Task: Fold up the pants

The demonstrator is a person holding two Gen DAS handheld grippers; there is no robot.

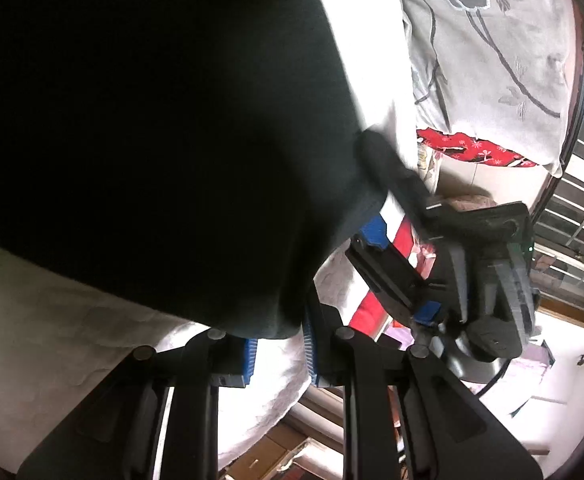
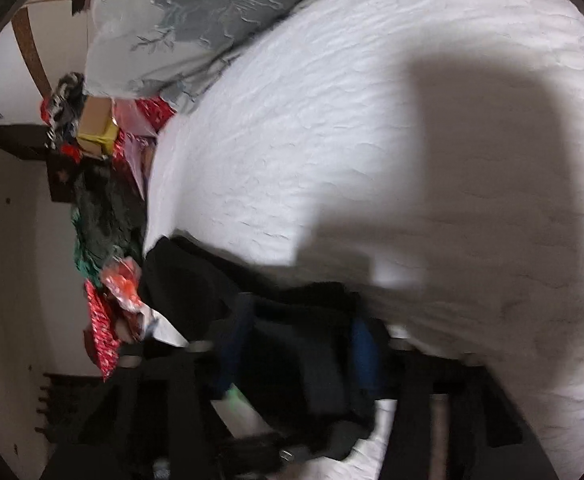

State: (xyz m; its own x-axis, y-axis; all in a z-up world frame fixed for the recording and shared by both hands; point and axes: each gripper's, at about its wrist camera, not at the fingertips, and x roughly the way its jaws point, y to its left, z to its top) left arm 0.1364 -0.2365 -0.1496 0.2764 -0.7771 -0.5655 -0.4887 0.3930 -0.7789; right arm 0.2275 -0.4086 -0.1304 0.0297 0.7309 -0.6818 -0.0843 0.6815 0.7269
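White textured bedspread (image 2: 371,128) is seen across most of the right wrist view, with a large grey shadow cast over its right half. Grey floral bedding (image 2: 180,16) is piled at the top of that view, and the same bedding is recorded at the upper right of the left wrist view, beside a red patterned cloth (image 1: 475,152). Clutter (image 2: 104,208) of red, green and dark items, with a cardboard box (image 2: 96,124) among it, is noted along the bed's edge. Window bars (image 1: 583,208) are visible at the far right of the left wrist view.

Black pants (image 1: 144,140) are held raised over the bed and fill the left and centre of the left wrist view. Left gripper (image 1: 280,356): blue pads (image 1: 250,362) are set apart, with a hanging fold of the pants dropping between them at the tips; whether the fabric is actually pinched cannot be told. Right gripper (image 1: 379,224): seen from the left wrist view, tilted, its blue-tipped end pressed into the pants' edge. In its own view, black fabric is bunched between the right gripper's blue fingers (image 2: 365,350), and the frame is blurred; the grip appears closed on the pants.
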